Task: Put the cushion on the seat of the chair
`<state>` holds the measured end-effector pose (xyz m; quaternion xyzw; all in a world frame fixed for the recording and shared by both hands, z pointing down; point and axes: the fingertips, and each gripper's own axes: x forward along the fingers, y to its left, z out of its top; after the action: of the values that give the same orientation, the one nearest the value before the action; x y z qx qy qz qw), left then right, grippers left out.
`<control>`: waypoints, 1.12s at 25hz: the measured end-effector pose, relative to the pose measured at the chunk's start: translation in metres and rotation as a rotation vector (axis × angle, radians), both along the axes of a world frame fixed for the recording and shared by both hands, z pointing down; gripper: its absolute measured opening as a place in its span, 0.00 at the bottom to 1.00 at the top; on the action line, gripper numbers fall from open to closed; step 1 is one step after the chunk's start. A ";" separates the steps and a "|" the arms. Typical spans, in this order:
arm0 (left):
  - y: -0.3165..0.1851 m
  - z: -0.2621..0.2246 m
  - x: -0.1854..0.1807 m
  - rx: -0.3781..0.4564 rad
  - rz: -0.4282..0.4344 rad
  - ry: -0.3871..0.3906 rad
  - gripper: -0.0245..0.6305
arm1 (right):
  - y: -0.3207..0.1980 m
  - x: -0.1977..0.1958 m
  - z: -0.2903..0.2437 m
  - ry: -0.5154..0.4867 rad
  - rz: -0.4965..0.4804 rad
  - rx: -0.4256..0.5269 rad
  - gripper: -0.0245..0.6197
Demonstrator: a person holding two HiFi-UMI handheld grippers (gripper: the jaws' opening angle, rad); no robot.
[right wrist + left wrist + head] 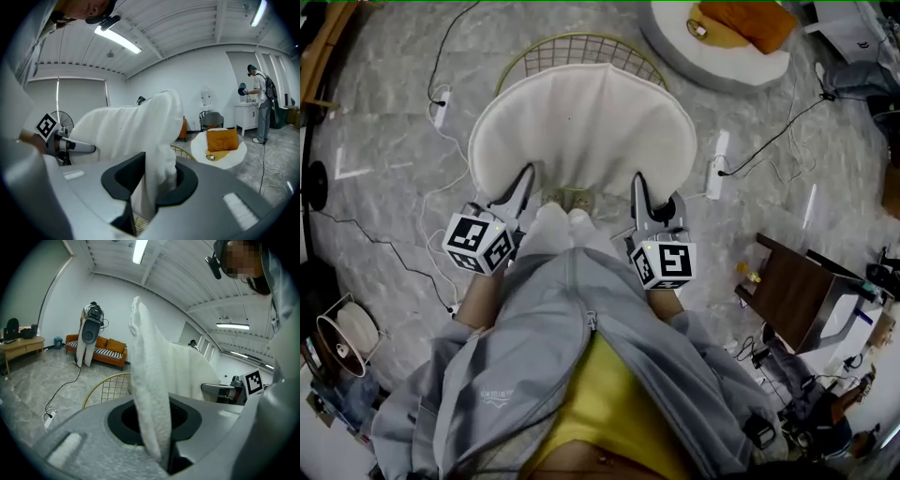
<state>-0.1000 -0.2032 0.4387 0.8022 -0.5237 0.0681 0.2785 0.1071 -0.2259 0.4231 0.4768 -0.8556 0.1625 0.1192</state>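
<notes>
A white fluffy cushion [581, 127] hangs above the gold wire chair [581, 45], whose backrest shows beyond its far edge. My left gripper [526, 178] is shut on the cushion's near left edge, and my right gripper [638, 185] is shut on its near right edge. In the left gripper view the cushion [149, 394] rises as a thick fold out of the left gripper [161, 448], with the chair's wire [110, 387] behind it. In the right gripper view the cushion [136, 126] is pinched in the right gripper [149, 194]. The seat is hidden under the cushion.
A round white seat with an orange pillow [741, 28] stands at the back right. Power strips and cables [441, 103] lie on the marble floor. A dark wooden stool [797, 291] is at the right, a fan [342, 339] at the left. Another person [258, 103] stands far off.
</notes>
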 end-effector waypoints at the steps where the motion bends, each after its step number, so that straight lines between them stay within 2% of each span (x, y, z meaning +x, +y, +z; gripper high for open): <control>1: -0.003 0.007 0.001 -0.013 0.012 0.001 0.14 | -0.002 0.001 0.006 0.008 0.009 -0.013 0.15; 7: -0.018 0.057 0.002 -0.110 0.053 0.032 0.14 | -0.011 0.001 0.051 0.054 0.043 -0.096 0.15; 11: -0.022 0.095 -0.001 -0.169 0.064 0.037 0.14 | -0.015 -0.003 0.087 0.078 0.032 -0.139 0.15; 20: -0.031 0.184 -0.003 -0.254 0.100 0.058 0.14 | -0.026 -0.006 0.179 0.125 0.034 -0.219 0.15; 28: -0.053 0.239 -0.008 -0.331 0.143 0.045 0.14 | -0.040 -0.009 0.232 0.127 0.054 -0.296 0.15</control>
<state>-0.1079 -0.2557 0.6779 0.7821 -0.4404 0.1549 0.4127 0.0983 -0.2654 0.6549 0.4861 -0.7999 0.2594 0.2378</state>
